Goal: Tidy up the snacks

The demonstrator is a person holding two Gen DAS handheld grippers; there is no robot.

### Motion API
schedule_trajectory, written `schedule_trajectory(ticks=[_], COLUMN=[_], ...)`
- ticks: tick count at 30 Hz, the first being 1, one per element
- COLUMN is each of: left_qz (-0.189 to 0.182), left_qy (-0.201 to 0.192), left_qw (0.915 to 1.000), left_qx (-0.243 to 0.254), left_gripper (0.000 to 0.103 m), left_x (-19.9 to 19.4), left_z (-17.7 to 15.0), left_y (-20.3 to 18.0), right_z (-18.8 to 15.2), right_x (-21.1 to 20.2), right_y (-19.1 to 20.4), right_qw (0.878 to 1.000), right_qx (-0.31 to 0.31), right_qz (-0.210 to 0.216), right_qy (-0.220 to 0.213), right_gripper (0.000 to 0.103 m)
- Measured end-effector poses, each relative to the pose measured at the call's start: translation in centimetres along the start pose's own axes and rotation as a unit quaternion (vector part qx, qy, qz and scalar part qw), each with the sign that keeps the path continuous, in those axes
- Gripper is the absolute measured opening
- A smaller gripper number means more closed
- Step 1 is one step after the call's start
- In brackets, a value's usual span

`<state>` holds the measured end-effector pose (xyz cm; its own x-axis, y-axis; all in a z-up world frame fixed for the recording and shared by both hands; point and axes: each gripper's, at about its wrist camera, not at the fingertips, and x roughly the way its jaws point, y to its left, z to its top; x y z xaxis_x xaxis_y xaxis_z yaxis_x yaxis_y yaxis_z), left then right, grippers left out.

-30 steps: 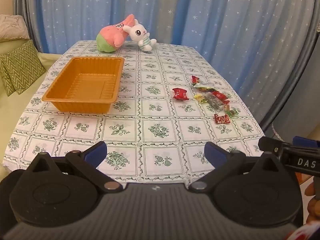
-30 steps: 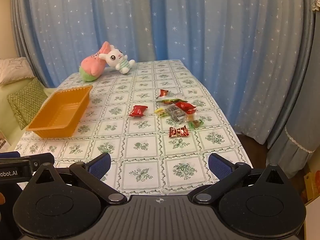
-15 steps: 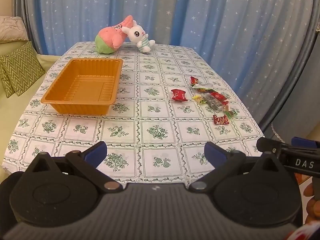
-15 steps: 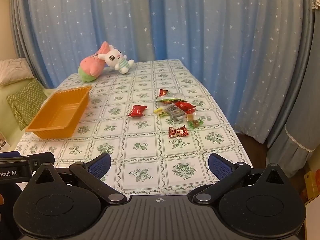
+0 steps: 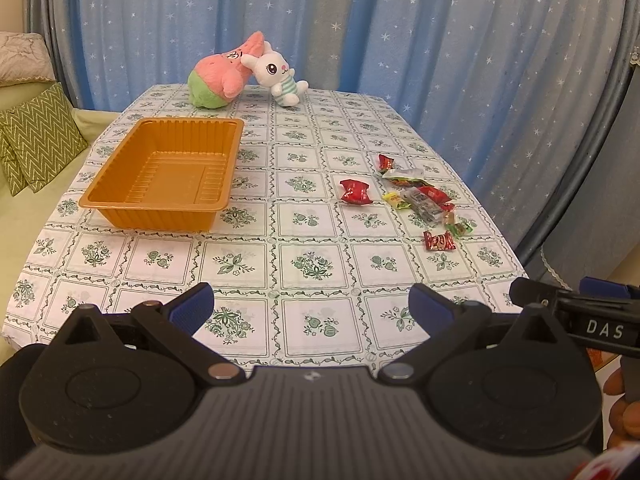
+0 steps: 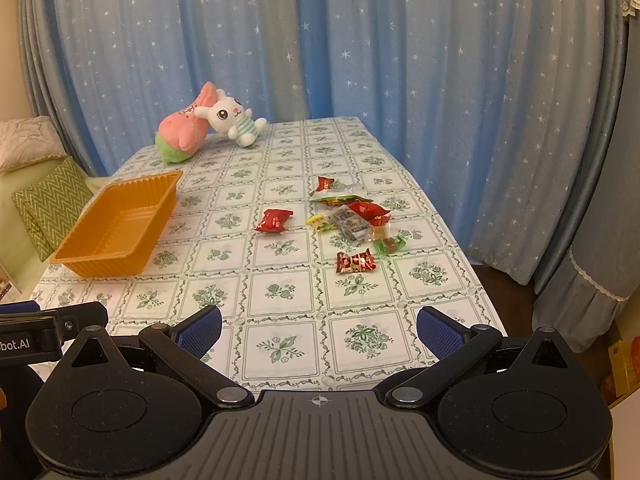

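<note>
Both grippers are hovering at the near edge of the worktop (image 5: 304, 264), each with its blue-padded fingers spread wide and gripping nothing: the left gripper (image 5: 311, 307) and the right gripper (image 6: 319, 330) are sitting side by side. Ahead of the right gripper's fingers (image 6: 436, 330), a dark red candy (image 6: 355, 262) is lying nearest, with the cluster of wrapped snacks (image 6: 352, 216) just beyond it and a separate red packet (image 6: 274, 220) lying left of that cluster. Ahead and left of the left gripper's fingers (image 5: 190, 307), the orange tray (image 5: 120, 200) is sitting empty, well apart from the snacks. Farthest off, a pink plush (image 5: 220, 76) and a white bunny plush (image 5: 278, 76) are leaning together before the starry curtain (image 5: 440, 40).
</note>
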<state>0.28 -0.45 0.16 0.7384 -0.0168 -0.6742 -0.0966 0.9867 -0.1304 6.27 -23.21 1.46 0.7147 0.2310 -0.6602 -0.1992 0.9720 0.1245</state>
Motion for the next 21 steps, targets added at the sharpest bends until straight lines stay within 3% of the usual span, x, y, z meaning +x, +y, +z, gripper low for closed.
schedule_trajectory(ticks=[21], left_qz=[-0.002], left_qy=[0.000], left_qw=[1.0000], left_qx=[-0.001], left_gripper=[0.103], left_x=[0.07], left_z=[0.02], left_y=[-0.06], right_z=[-0.08], right_x=[0.08], right_y=[0.01], right_qw=[1.000], right_qx=[0.001], right_qz=[0.000], right_qy=[0.001], right_gripper=[0.103])
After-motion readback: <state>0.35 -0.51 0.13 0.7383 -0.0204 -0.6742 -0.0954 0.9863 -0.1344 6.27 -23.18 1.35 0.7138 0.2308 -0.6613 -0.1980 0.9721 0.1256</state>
